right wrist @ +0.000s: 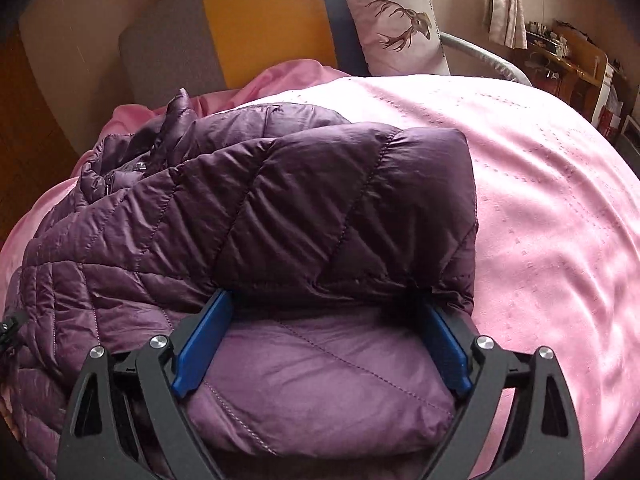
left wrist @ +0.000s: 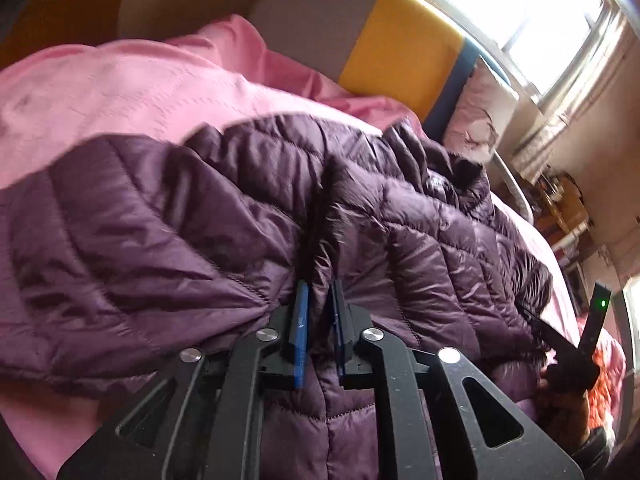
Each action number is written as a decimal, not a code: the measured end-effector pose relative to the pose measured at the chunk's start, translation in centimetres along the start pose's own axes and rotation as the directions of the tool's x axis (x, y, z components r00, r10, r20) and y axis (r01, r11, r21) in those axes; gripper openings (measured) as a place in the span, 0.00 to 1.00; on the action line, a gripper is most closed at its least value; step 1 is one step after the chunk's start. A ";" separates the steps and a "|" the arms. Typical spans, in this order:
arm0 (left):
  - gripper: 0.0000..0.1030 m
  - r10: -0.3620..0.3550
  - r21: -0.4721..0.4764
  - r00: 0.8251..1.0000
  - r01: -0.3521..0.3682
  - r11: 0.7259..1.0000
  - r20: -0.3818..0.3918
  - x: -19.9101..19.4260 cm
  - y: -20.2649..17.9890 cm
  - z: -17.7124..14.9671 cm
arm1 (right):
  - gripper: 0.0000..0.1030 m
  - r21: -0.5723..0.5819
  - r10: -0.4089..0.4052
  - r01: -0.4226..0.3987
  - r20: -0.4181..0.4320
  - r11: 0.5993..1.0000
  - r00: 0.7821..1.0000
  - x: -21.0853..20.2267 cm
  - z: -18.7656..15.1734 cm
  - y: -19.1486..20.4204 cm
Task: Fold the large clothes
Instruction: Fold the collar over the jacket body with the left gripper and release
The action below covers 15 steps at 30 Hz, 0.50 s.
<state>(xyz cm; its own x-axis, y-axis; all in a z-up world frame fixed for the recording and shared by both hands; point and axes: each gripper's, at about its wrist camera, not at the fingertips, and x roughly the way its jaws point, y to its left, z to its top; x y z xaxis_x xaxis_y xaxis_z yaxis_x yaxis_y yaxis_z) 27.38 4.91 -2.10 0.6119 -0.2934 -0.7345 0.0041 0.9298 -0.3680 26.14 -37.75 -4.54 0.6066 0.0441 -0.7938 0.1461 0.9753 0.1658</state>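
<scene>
A dark purple quilted puffer jacket [right wrist: 256,216] lies on a bed covered with a pink bedspread [right wrist: 540,200]. In the right wrist view it sits toward the left side of the bed, reaching up near the head end, with one quilted panel folded over on top of the rest and its zip [right wrist: 110,180] showing at the far left.

The left gripper [left wrist: 319,292] has its blue-padded fingers [left wrist: 301,312] close together, and a raised ridge of the jacket's fabric is pinched between them. The right gripper [right wrist: 324,300] stands with its blue fingers [right wrist: 204,344] wide apart, one on each side of the lower edge of the folded panel; jacket fabric lies between them, but the pads do not appear to press on it.

At the head of the bed is an upholstered headboard [right wrist: 264,20] in grey, yellow and blue sections. A pale pillow [right wrist: 396,20] printed with a deer's head leans against it at the right. Beyond the bed's right edge stands a cluttered wooden desk [right wrist: 568,64], and a bright window [left wrist: 520,12] with curtains lights the room. No containers are in plain view.
</scene>
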 end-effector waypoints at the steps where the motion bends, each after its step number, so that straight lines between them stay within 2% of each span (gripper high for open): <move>1: 0.20 0.025 0.022 0.998 -0.026 0.999 0.051 -1.3 -0.5 -0.1 | 0.92 -0.006 -0.003 0.003 -0.001 1.000 1.000 0.2 0.0 0.1; 2: 0.25 0.033 0.040 0.996 -0.037 0.999 0.087 -2.1 -1.0 -0.1 | 0.92 -0.013 -0.008 0.008 -0.001 1.000 1.000 0.2 -0.1 0.2; 4: 0.54 0.004 0.078 0.989 -0.016 0.997 0.145 -3.6 -2.5 0.3 | 0.93 -0.025 -0.022 0.022 -0.001 0.999 1.000 0.3 -0.2 0.5; 5: 0.57 -0.023 0.096 0.988 0.008 0.995 0.155 -3.9 -3.2 0.5 | 0.94 -0.028 -0.025 0.025 -0.001 0.999 1.000 0.2 -0.1 0.5; 6: 0.59 -0.036 0.112 0.987 0.019 0.994 0.155 -3.7 -3.9 0.7 | 0.94 -0.028 -0.026 0.026 0.001 0.999 1.000 0.2 -0.2 0.6; 9: 0.59 -0.066 0.177 0.994 0.049 0.983 0.093 -1.5 -6.2 1.1 | 0.94 -0.029 -0.030 0.030 0.006 0.999 1.000 0.2 -0.3 0.7; 12: 0.59 -0.043 0.223 0.999 0.040 0.974 0.009 2.0 -7.6 0.9 | 0.94 -0.030 -0.031 0.031 0.006 0.999 1.000 0.2 -0.4 0.6; 15: 0.59 -0.002 0.201 0.998 0.016 0.980 -0.067 5.4 -6.6 0.6 | 0.94 -0.030 -0.030 0.030 0.007 0.999 1.000 0.3 -0.4 0.7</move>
<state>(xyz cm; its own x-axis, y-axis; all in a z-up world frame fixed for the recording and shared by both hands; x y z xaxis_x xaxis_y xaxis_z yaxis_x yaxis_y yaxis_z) 31.10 -2.66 -3.32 0.5572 -0.3099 -0.7704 0.1725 0.9507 -0.2577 26.16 -36.97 -4.91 0.6078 0.0134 -0.7940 0.1406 0.9823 0.1241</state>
